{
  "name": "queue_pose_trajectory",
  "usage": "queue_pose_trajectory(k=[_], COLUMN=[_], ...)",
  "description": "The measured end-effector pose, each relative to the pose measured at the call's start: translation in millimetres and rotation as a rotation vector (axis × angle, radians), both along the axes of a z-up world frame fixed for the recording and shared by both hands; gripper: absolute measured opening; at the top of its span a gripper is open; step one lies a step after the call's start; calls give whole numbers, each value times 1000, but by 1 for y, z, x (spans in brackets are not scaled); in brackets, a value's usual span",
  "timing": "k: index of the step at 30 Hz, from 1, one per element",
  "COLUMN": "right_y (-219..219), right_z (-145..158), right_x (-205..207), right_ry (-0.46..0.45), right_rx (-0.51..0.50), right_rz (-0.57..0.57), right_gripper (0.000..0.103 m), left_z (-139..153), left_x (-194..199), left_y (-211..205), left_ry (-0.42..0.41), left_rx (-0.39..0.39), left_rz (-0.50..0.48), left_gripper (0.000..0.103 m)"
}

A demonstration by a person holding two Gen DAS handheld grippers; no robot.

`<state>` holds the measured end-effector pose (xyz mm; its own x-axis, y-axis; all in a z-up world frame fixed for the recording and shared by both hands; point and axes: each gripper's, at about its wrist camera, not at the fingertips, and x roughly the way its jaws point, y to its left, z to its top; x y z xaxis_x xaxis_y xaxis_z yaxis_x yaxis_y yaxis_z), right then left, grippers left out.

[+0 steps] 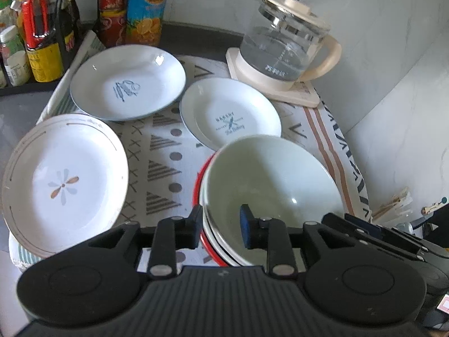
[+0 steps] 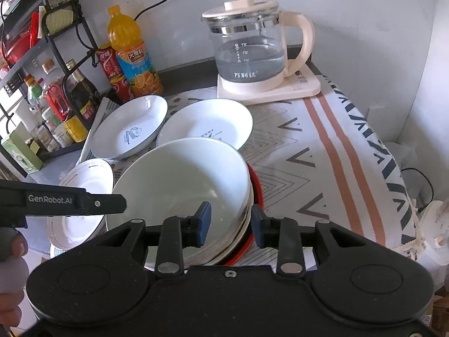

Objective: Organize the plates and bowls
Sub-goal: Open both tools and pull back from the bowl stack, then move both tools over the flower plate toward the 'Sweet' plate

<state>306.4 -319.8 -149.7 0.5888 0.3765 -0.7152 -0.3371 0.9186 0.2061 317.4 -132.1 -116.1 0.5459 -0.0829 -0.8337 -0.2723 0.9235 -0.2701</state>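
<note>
A stack of white bowls (image 1: pixel 269 179) nested in a red bowl (image 1: pixel 198 188) sits on the patterned cloth (image 1: pixel 168 154). My left gripper (image 1: pixel 221 224) is shut across the stack's left rim, one finger outside and one inside the top bowl. My right gripper (image 2: pixel 230 223) is shut across the right rim of the same stack (image 2: pixel 179 174). Three plates lie on the cloth: a flower plate (image 1: pixel 64 182) at the left, a large blue-logo plate (image 1: pixel 127 81) behind it, and a smaller lettered plate (image 1: pixel 230 115) just behind the bowls.
A glass kettle (image 2: pixel 249 53) with water stands on its cream base at the back. Drink bottles (image 2: pixel 132 56) and a black rack of condiments (image 2: pixel 56 95) line the back left. A wall closes off the right side. A person's hand (image 2: pixel 11 252) shows at the lower left.
</note>
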Motion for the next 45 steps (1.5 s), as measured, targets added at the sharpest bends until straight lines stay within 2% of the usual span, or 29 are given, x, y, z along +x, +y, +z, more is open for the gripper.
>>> queue_pose_trajectory(k=[2,4,5,9,11,17,22,25,31,45], right_y=[1,4,5,18,28,63,96,114,143,191], right_z=[3,8,10,17,22,35,37,31,25,14], right_x=[1,1,2,8,11,13,14,15,10,11], right_ry=[-12,-36,-45,-63,-78,-123,-120,-95,-74,-39], right_rx=[-2,-11,-13,-20,-27,-3,31,28,19,-7], right_rz=[-8,-19,-24,-7,1,19,22,-5,-24,-75], right_gripper=[35,48,51,55,57,75,82,82,86,95], left_z=[2,6,7,12,14,17,19,18,15,8], left_x=[-2,-6,-7,-10,-12,-23,-32,-35,-34,-10], left_y=[5,11,15,32,42,80,116,136,175,229], left_ry=[-6,-22,-29,-39,-39,-45,-23,-3,22,26], left_rx=[5,8,15,26,25,44,60,88,77,72], left_rz=[17,38,48,84,98,138,155,152,143,76], left_gripper=[33,42,47,54,63,76,79,82,82,82])
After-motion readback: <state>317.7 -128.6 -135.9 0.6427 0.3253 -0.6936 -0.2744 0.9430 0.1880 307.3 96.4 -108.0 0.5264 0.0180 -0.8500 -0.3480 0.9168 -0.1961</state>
